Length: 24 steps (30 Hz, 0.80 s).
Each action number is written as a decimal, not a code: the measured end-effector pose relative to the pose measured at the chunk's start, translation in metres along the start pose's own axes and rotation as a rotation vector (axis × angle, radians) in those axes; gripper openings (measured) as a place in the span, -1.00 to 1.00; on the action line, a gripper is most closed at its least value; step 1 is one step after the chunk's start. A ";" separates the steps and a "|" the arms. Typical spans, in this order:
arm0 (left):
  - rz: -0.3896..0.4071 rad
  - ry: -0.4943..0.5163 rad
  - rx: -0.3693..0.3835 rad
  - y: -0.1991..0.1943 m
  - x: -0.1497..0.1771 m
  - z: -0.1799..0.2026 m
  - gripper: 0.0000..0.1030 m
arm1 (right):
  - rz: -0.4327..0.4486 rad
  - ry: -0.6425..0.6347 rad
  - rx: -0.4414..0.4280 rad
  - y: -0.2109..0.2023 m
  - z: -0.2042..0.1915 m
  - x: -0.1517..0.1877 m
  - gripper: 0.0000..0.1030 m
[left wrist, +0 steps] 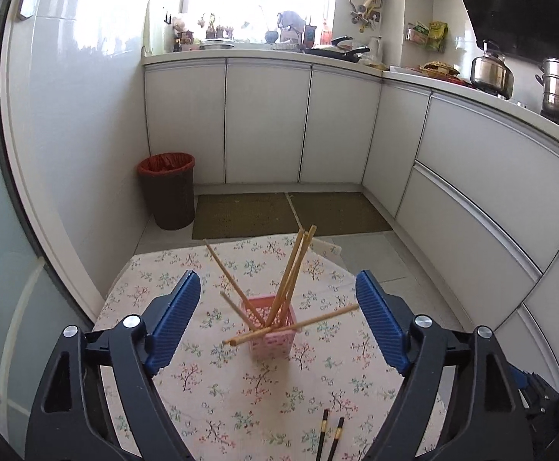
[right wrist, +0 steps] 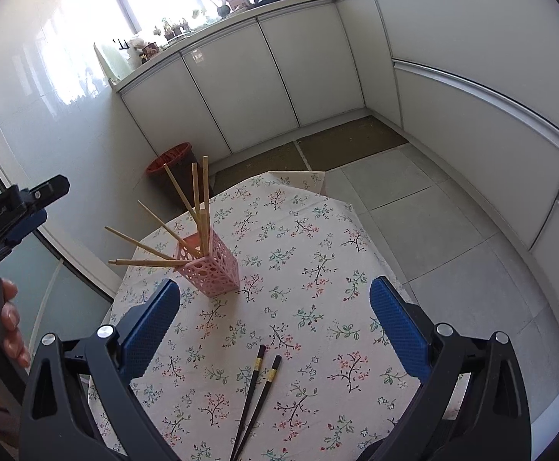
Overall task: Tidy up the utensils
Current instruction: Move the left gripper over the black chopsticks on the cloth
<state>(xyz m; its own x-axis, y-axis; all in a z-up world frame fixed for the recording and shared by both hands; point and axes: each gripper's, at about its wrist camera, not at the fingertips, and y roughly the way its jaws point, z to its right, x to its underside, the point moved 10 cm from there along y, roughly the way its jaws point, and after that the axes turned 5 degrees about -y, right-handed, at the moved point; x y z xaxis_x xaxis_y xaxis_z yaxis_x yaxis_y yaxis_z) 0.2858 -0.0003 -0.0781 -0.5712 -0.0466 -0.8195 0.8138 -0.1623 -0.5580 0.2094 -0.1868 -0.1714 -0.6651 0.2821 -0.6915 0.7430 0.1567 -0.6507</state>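
Observation:
A pink perforated holder (left wrist: 270, 340) (right wrist: 212, 272) stands upright on the floral tablecloth (left wrist: 222, 395) (right wrist: 310, 230). Several wooden chopsticks (left wrist: 291, 269) (right wrist: 204, 192) fan out of it, and one lies nearly flat across its rim. My left gripper (left wrist: 277, 280) is open, above and just short of the holder, with nothing between its blue pads. Two black chopsticks (left wrist: 331, 438) (right wrist: 258, 384) with gold bands lie side by side on the cloth near the front. My right gripper (right wrist: 275, 283) is open above the cloth just beyond them, touching nothing.
A person's hand (right wrist: 9, 319) holds the left tool at the left edge of the right wrist view. Beyond the table's far edge are a brown bin with a red liner (left wrist: 168, 192) (right wrist: 170, 163), floor mats (left wrist: 291, 213) and white cabinets (left wrist: 268, 119).

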 end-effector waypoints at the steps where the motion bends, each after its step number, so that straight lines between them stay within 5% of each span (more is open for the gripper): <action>1: -0.020 -0.001 -0.003 -0.002 0.007 -0.001 0.59 | -0.002 -0.001 0.006 -0.002 -0.001 0.002 0.87; 7: -0.101 -0.009 -0.019 -0.006 0.043 -0.004 0.85 | -0.004 -0.006 0.079 -0.014 0.004 0.013 0.87; 17: -0.263 0.058 -0.015 0.003 0.104 0.011 0.86 | -0.053 0.032 0.242 -0.015 0.044 0.036 0.87; 24: -0.525 0.118 -0.027 0.045 0.178 0.016 0.86 | -0.161 0.102 0.244 -0.002 0.064 0.069 0.87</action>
<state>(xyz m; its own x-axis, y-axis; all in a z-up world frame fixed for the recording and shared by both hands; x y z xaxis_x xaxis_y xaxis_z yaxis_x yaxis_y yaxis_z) 0.2190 -0.0317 -0.2471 -0.8873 0.1458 -0.4375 0.4252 -0.1085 -0.8985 0.1571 -0.2282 -0.2375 -0.7527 0.3679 -0.5459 0.5802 -0.0210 -0.8142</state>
